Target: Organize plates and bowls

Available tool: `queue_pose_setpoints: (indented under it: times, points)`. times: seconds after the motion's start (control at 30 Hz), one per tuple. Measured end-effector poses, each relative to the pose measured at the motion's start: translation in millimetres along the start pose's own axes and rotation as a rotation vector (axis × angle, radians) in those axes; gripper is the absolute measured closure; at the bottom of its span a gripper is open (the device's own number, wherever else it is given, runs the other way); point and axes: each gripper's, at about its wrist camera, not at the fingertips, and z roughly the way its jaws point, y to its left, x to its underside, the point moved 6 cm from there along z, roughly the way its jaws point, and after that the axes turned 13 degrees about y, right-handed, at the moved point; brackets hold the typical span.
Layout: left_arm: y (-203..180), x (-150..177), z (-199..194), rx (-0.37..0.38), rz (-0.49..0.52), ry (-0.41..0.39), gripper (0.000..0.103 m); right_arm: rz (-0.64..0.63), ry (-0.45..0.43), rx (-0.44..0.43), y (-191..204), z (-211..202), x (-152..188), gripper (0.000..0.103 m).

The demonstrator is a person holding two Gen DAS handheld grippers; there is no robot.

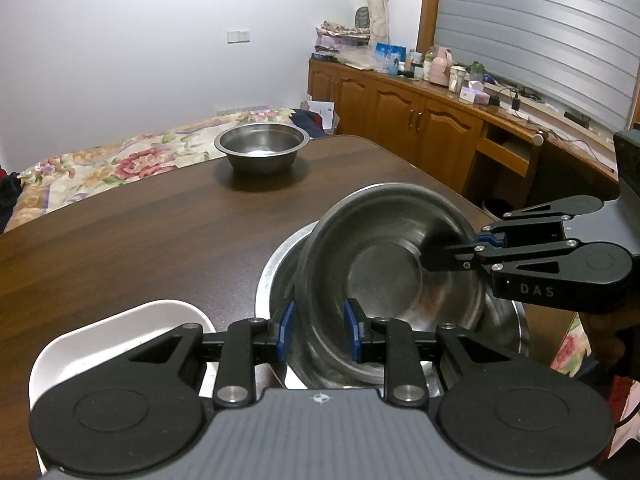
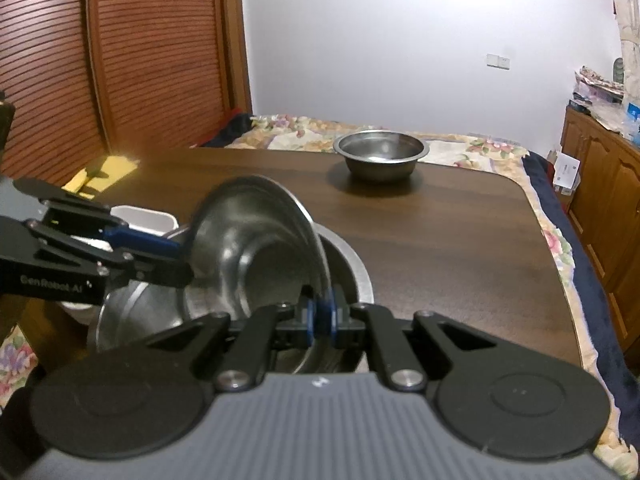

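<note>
A steel bowl (image 1: 384, 276) hangs tilted over a wider steel basin (image 1: 272, 264) near the table's front edge. My left gripper (image 1: 319, 328) is shut across the bowl's near wall, one blue pad outside and one inside. Reaching in from the right, my right gripper (image 1: 452, 248) pinches the far rim. In the right wrist view the right gripper (image 2: 318, 316) is shut on the thin rim of the bowl (image 2: 256, 248). The left gripper (image 2: 184, 256) holds the opposite edge there, with the basin (image 2: 352, 268) below. A second steel bowl (image 1: 262, 146) (image 2: 380, 154) stands upright at the table's far side.
A white dish (image 1: 120, 332) (image 2: 140, 216) sits left of the basin on the dark wooden table (image 1: 140, 220). A bed with a floral cover (image 1: 100, 160) lies behind the table. Wooden cabinets (image 1: 400, 116) with clutter run along the right. A slatted wooden door (image 2: 140, 60) stands at left.
</note>
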Motion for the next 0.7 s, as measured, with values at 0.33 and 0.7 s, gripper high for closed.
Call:
queue_pose_setpoints:
  times: [0.33,0.7]
  points:
    - [-3.2,2.2,1.6,0.002,0.003,0.001,0.075,-0.044,0.038,-0.025,5.9,4.2,-2.3,0.092]
    - [-5.2,2.7,3.4,0.012,0.006,0.007,0.075,-0.020,-0.015,-0.015,7.4,-5.2,-4.7,0.089]
